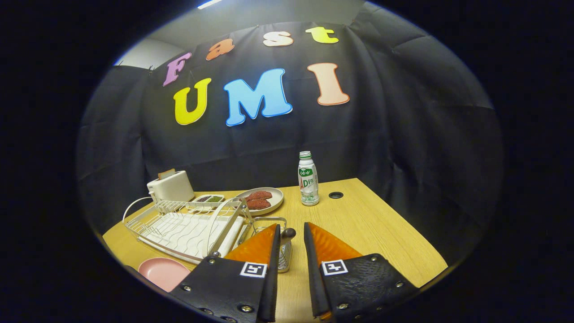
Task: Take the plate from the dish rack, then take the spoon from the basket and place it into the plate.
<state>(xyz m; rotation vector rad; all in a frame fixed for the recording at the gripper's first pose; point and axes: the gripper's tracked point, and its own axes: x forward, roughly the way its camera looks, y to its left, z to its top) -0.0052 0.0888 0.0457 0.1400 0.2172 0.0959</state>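
Note:
The pink plate [162, 272] lies flat on the wooden table [358, 224], just in front of the white wire dish rack [179, 226] and to the left of my fingers. The small metal basket [284, 260] hangs at the rack's near right corner. From it stands the spoon [288, 233], its dark rounded handle end upright between my fingertips. My gripper [292, 225] is open around that handle. The handle sits close to the left finger, and a narrow gap shows on the right side.
Behind the rack stand a white toaster [171, 185], a small two-part dish [209, 198] and a beige plate with red food [264, 200]. A green-and-white bottle [308, 178] stands beyond my fingers, beside a round cable hole [335, 195].

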